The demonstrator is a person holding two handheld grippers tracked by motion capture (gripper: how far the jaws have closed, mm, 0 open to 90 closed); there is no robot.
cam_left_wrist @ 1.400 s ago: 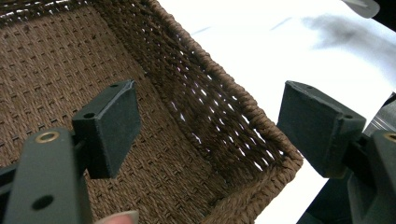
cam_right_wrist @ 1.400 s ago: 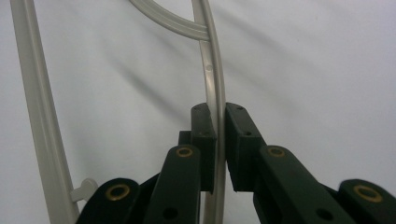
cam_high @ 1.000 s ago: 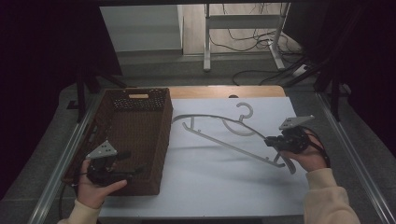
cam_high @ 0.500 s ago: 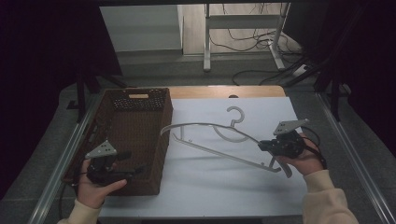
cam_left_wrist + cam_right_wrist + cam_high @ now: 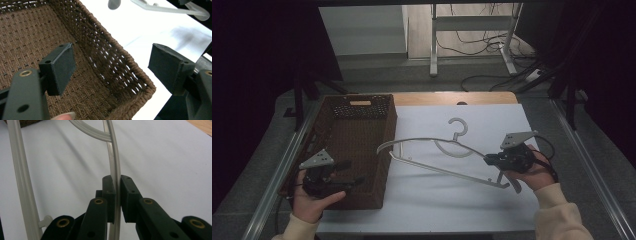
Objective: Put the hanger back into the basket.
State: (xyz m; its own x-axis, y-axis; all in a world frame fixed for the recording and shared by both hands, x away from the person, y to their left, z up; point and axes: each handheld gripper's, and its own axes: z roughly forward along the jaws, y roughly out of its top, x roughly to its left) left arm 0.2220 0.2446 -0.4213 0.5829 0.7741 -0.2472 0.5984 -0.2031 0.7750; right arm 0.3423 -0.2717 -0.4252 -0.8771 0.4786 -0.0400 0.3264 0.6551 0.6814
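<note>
Nearest me, the left gripper (image 5: 348, 181) waits with its jaws spread wide and empty over the near corner of the brown wicker basket (image 5: 384, 145). The right gripper (image 5: 488, 160) has its jaws clamped on the upper arm of the pale plastic hanger (image 5: 439, 142). The hanger's far end seems lifted off the white table (image 5: 437, 200) towards the basket, so I'd judge it's being carried there. Next it needs swinging over the rim, mind the hook (image 5: 458, 128).

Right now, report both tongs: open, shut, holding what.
Left tongs: open, empty, over the wicker basket's near corner.
Right tongs: shut on the clothes hanger's upper arm.
</note>
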